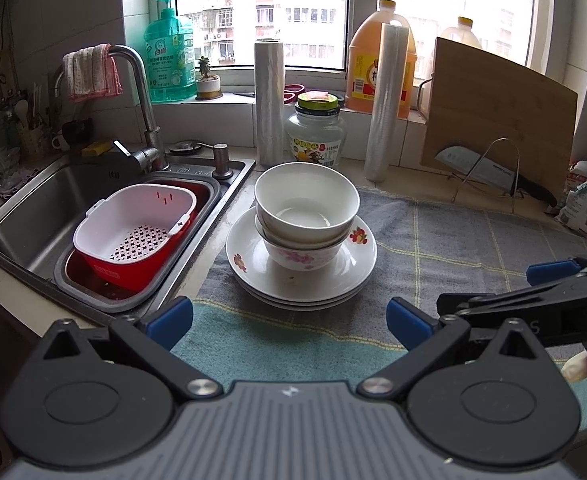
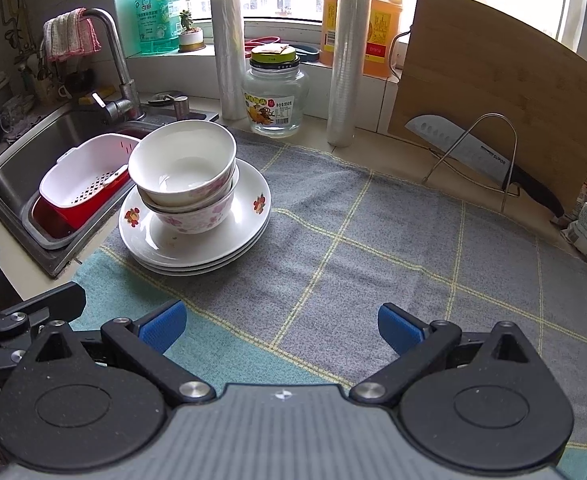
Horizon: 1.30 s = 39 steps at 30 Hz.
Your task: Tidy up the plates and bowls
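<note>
Nested white bowls with pink flowers (image 1: 307, 216) (image 2: 183, 172) sit on a stack of white fruit-print plates (image 1: 325, 280) (image 2: 237, 240) on the checked cloth by the sink. My left gripper (image 1: 289, 320) is open and empty, just in front of the stack. My right gripper (image 2: 279, 328) is open and empty, to the right of the stack and nearer than it, over the cloth. The right gripper's arm and one blue pad show at the right edge of the left wrist view (image 1: 549, 272).
A steel sink (image 1: 33, 216) at left holds a red and white colander basket (image 1: 133, 232) (image 2: 81, 184). A glass jar (image 1: 317, 132) (image 2: 273, 92), two film rolls (image 1: 385, 100) (image 2: 347, 56), a cutting board (image 2: 493, 92) and a knife on a wire rack (image 2: 477, 152) stand behind.
</note>
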Each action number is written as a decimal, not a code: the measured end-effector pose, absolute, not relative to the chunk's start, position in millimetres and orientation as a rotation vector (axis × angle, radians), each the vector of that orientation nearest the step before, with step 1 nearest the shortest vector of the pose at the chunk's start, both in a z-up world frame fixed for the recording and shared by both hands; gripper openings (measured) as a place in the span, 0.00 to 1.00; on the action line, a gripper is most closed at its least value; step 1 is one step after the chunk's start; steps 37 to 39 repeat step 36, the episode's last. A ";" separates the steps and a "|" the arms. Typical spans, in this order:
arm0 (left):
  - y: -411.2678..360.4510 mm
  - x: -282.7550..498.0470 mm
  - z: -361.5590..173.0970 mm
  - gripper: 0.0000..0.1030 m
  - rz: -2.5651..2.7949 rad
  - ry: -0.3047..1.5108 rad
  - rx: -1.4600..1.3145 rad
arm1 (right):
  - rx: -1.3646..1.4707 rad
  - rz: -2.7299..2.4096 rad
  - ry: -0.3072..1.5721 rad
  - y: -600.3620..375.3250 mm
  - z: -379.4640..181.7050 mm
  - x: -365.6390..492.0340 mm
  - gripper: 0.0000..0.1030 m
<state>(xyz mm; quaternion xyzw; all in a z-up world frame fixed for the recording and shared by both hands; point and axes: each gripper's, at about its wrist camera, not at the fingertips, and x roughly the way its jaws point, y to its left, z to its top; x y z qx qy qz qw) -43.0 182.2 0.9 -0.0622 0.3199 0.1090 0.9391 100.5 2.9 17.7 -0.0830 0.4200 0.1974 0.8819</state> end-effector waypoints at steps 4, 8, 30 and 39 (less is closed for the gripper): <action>182.5 -42.4 1.0 0.99 0.224 0.654 -0.127 | -0.174 0.407 0.871 4.0 18.7 101.3 1.00; 182.7 -41.8 1.5 0.99 0.224 0.654 -0.130 | -0.176 0.402 0.870 4.6 19.1 102.3 1.00; 182.2 -41.3 3.4 0.99 0.229 0.655 -0.133 | -0.165 0.400 0.869 3.8 20.6 103.6 1.00; 182.4 -41.5 3.8 0.99 0.228 0.656 -0.135 | -0.165 0.399 0.869 3.6 20.8 103.6 1.00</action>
